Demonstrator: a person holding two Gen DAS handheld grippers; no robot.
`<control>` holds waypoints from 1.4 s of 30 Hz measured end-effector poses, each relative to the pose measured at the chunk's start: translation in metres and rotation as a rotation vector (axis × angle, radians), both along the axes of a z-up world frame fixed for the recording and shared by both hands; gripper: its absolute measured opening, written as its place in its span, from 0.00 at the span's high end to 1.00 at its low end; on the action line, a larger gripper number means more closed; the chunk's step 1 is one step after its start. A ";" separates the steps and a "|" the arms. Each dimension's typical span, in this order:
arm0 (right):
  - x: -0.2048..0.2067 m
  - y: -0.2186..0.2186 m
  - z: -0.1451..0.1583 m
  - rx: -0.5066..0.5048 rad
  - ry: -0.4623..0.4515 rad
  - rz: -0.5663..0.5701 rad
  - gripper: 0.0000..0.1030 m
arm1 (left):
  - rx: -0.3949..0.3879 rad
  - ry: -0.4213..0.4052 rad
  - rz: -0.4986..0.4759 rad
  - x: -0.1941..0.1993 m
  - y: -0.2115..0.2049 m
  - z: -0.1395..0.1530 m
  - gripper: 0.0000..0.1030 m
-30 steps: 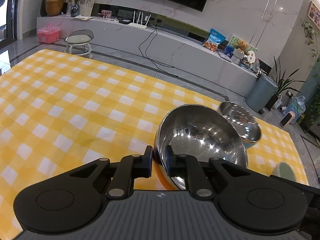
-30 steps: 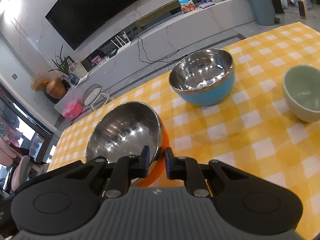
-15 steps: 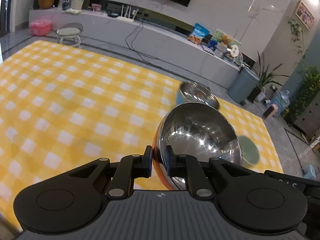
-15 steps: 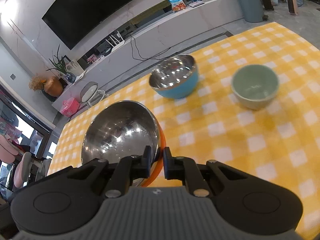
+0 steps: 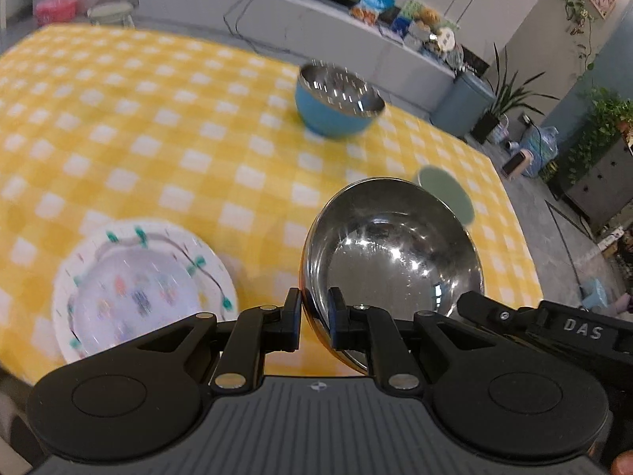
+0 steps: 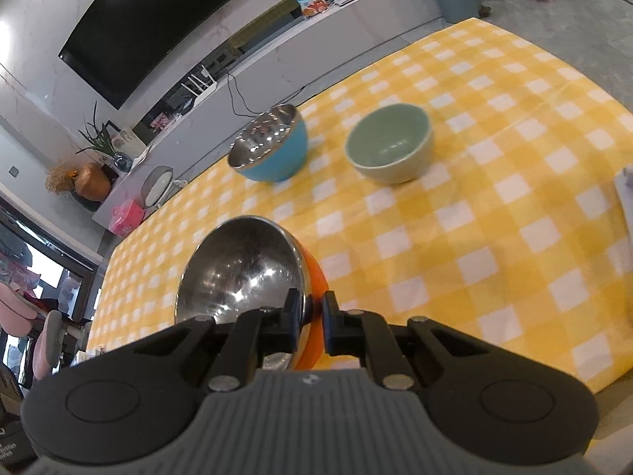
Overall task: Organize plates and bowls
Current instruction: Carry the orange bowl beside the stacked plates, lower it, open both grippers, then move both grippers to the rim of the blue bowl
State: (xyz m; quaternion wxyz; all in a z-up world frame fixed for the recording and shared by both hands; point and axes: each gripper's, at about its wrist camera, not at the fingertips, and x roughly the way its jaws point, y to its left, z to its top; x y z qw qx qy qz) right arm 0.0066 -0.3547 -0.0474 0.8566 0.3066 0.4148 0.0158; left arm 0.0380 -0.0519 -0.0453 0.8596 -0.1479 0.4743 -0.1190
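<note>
- The rim of a steel-lined, orange-skinned bowl (image 5: 391, 253) is pinched by both grippers: the left gripper (image 5: 314, 318) is clamped on one side and the right gripper (image 6: 308, 318) on the opposite side, one finger inside and one outside each time.
- The bowl is held tilted above the yellow-and-white checked tablecloth (image 6: 494, 158), clear of it.
- A blue bowl with a polished steel lining (image 6: 271, 146) is seen toward the far edge, just beside a matte green ceramic bowl (image 6: 389, 144).
- A round patterned paper plate (image 5: 138, 289) is seen flat at the near edge.
</note>
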 end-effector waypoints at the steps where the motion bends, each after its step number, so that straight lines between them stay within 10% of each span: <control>1: 0.000 -0.003 -0.003 -0.007 0.020 -0.001 0.92 | -0.006 0.016 -0.001 -0.001 -0.001 -0.003 0.85; 25: 0.012 -0.006 -0.030 -0.028 0.141 -0.028 0.89 | -0.062 0.136 -0.001 0.005 -0.001 -0.027 0.81; 35: 0.009 0.001 -0.015 -0.089 0.041 -0.002 0.43 | -0.038 0.063 -0.001 0.003 0.002 -0.011 0.60; 42: 0.013 0.012 0.004 -0.182 -0.089 0.000 0.38 | 0.000 -0.067 0.017 0.014 0.010 0.016 0.57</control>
